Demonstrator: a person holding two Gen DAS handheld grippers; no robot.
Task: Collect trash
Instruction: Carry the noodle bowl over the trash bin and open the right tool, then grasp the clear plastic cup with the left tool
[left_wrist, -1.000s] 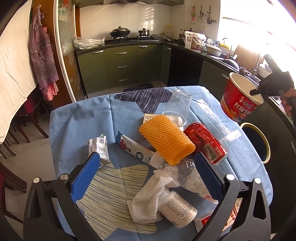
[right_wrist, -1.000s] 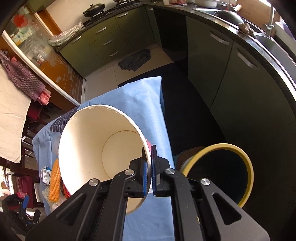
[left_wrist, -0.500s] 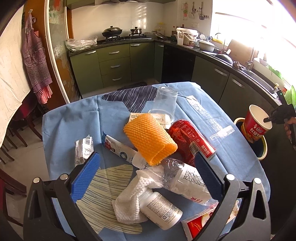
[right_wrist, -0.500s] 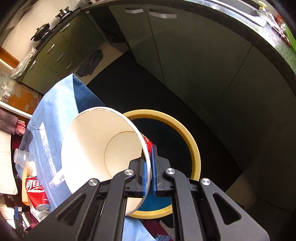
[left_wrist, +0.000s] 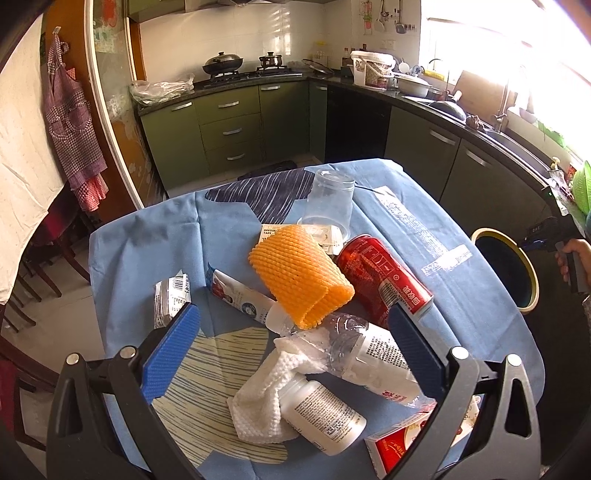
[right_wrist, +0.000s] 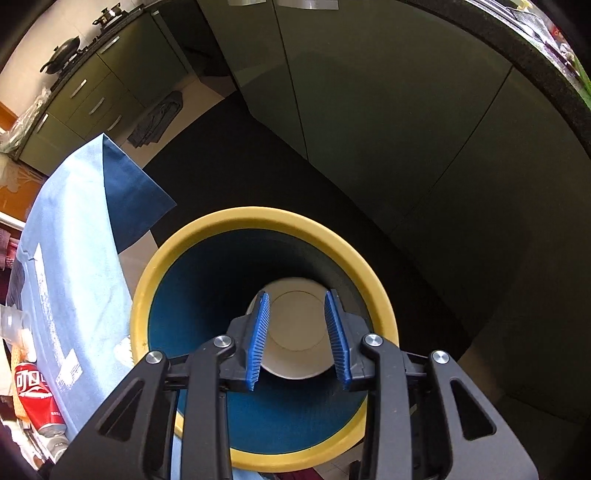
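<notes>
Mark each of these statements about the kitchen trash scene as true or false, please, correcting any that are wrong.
1. The paper cup lies inside the yellow-rimmed bin. True.
2. The right gripper clamps the cup. False: its jaws have just been opening, clear of the cup.
3. The red soda can lies on its side on the blue tablecloth. True.
4. The clear plastic cup stands mouth up. False: mouth down.
5. The left gripper holds the orange foam net. False: open, empty.
</notes>
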